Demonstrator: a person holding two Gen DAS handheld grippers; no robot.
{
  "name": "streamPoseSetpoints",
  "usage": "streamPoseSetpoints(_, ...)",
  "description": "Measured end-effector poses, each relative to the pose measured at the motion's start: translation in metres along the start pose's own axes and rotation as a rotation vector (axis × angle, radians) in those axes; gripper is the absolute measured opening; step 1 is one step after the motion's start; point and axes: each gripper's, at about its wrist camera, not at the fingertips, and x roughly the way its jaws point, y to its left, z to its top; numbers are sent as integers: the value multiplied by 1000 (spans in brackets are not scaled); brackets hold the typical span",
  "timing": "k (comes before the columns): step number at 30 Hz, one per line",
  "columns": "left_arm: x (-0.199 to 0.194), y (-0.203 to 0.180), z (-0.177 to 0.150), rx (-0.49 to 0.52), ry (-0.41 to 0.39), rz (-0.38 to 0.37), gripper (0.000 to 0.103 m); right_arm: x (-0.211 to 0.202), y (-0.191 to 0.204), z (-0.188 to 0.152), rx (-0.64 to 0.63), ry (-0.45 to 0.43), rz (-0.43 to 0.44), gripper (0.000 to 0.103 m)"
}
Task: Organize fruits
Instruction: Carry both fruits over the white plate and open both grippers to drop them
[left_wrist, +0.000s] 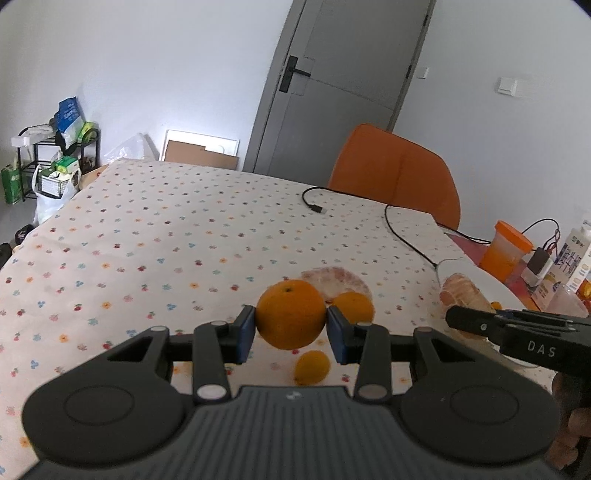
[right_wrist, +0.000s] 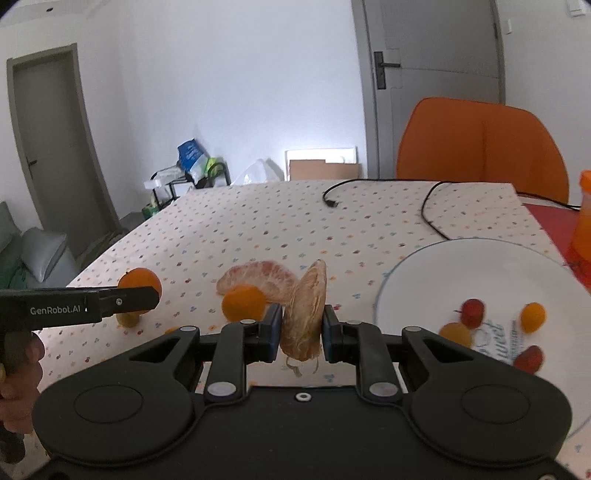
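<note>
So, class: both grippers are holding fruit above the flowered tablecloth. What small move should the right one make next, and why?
Probably carry the peeled pinkish pomelo segment rightward over the round white plate and lower it. The right gripper is shut on it, above the cloth, and small red and yellow fruits already lie on that plate, with bare space left. The left gripper holds a round orange.

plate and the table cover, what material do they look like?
Plate: probably glazed ceramic, going by its smooth glossy white surface and thin blue rim line; melamine can't be excluded. Table cover: likely matte woven fabric, with a small floral print and soft creases at the edges.
</note>
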Motion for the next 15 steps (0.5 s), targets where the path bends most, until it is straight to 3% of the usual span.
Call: streamPoseSetpoints(15,8,-49,-1,71,3,-84,40,-36,-41,-9,58,-45,-97,21)
